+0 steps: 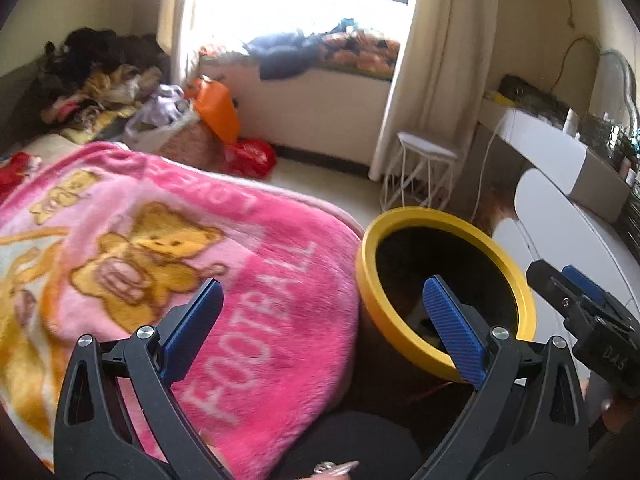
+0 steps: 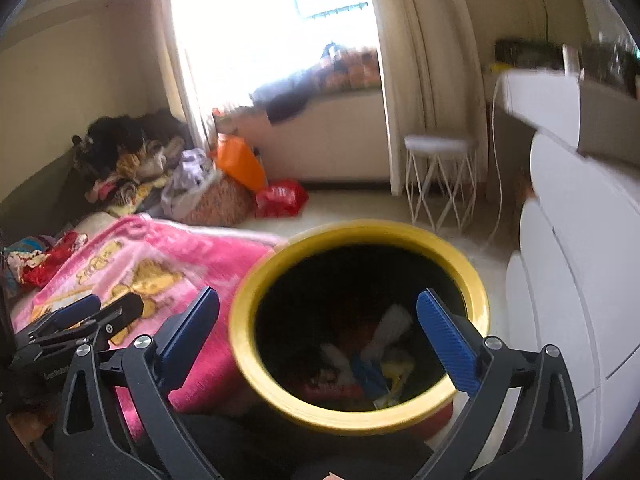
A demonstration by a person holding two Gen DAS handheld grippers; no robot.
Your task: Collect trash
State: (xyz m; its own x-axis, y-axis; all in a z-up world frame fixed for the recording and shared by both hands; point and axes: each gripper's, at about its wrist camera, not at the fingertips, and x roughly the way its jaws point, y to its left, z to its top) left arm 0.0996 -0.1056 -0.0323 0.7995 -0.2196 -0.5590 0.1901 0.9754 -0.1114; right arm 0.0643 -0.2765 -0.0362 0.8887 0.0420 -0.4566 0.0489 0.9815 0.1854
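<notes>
While the right gripper hangs above the yellow-rimmed bin with its jaws spread wide and nothing between them, mixed trash lies in the bin's dark bottom. Just left of the bin, the left gripper is equally wide and empty over the pink bear blanket on the bed. White drawers crowd the bin's right side. Farther off stand a white wire stool, an orange bag, a red bag and piled clothes.
</notes>
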